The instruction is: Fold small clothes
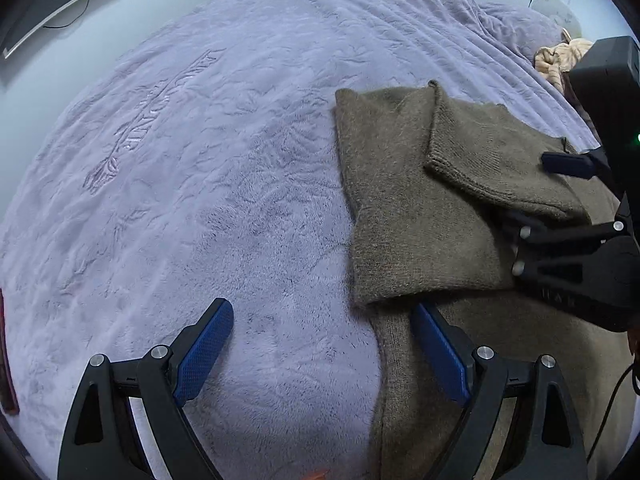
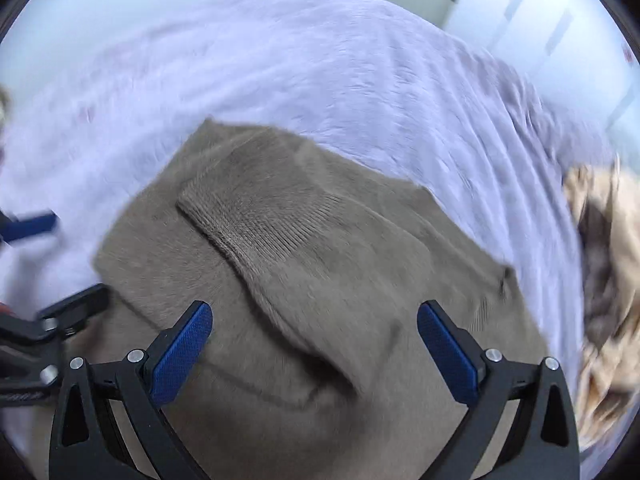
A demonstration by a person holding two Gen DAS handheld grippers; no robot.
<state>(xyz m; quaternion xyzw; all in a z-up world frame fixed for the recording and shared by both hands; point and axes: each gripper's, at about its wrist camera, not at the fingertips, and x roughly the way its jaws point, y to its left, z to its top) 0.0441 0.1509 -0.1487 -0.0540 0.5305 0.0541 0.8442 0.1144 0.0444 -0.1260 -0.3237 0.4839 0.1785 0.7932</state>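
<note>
- Olive-brown knitted sweater point(image 1: 420, 208) lies flat on a lilac fleece blanket point(image 1: 200, 160) that covers the bed.
- Sweater sits right of centre in the left wrist view; in the right wrist view it fills the lower middle, under the camera.
- One sleeve point(image 2: 280, 248) is folded across the body of the sweater, ribbed cuff point(image 2: 224, 216) toward the far left of the garment, lying on top of it.
- Left gripper point(image 1: 324, 352): jaws stand wide apart, nothing clamped. Left finger is over bare blanket; right finger is over the near left edge of the sweater. Contact between that pad and the knit cannot be judged.
- Right gripper point(image 2: 314, 354): jaws wide apart, nothing pinched. The folded sleeve runs down between the two blue pads point(image 2: 182, 354), without either pad pressing on it.
- Right wrist view is smeared by motion; fine detail of the knit is lost there.
- In the left wrist view the right gripper shows at the right edge, over the sweater's right part.
- Beige and brown crumpled cloth point(image 1: 560, 60) lies at the far right of the blanket, apart from the sweater.
- Dark monitor edge point(image 1: 60, 4) shows against the pale wall at upper left.
</note>
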